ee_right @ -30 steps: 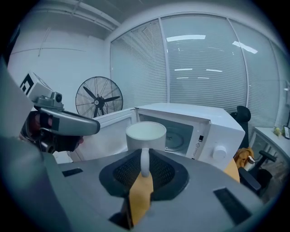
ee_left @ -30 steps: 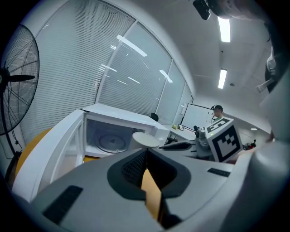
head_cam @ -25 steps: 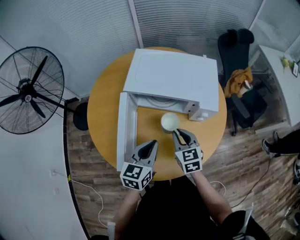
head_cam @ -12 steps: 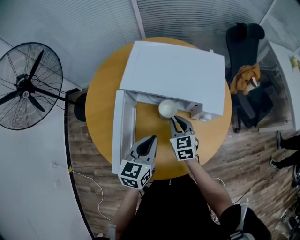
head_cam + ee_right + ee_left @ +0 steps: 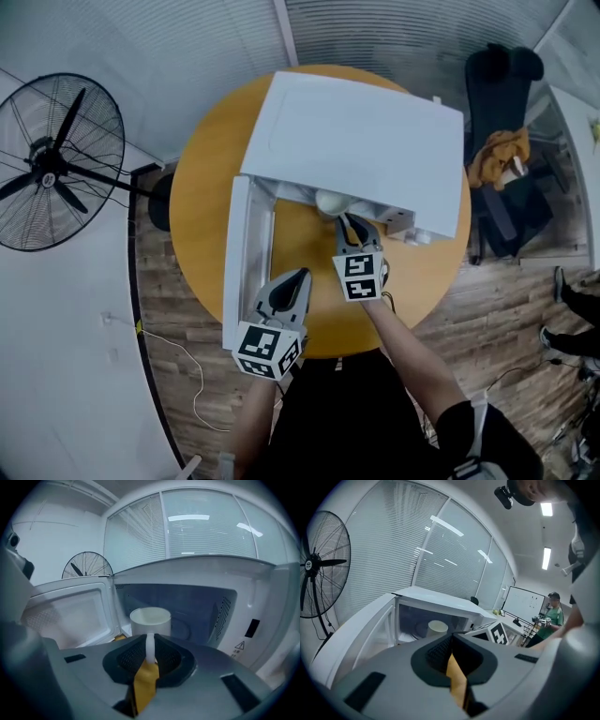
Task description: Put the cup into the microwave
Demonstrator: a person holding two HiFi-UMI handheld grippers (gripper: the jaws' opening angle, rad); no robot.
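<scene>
A white cup [image 5: 329,201] hangs at the mouth of the open white microwave [image 5: 361,150], partly hidden under its top edge in the head view. My right gripper [image 5: 346,225] is shut on the cup's handle [image 5: 150,648]; in the right gripper view the cup [image 5: 150,619] stands upright just ahead of the jaws, with the dark cavity [image 5: 197,611] behind it. My left gripper [image 5: 302,276] hovers over the table in front of the open door [image 5: 246,248], shut with nothing in it. In the left gripper view the cup [image 5: 438,627] shows inside the opening.
The microwave sits on a round wooden table [image 5: 202,206], its door swung out to the left. A standing fan [image 5: 52,169] is on the floor at the left, and a black chair [image 5: 502,141] with an orange cloth stands at the right.
My right gripper has carried the cup forward from over the table into the microwave's opening. The left gripper has drifted slightly and stays shut.
</scene>
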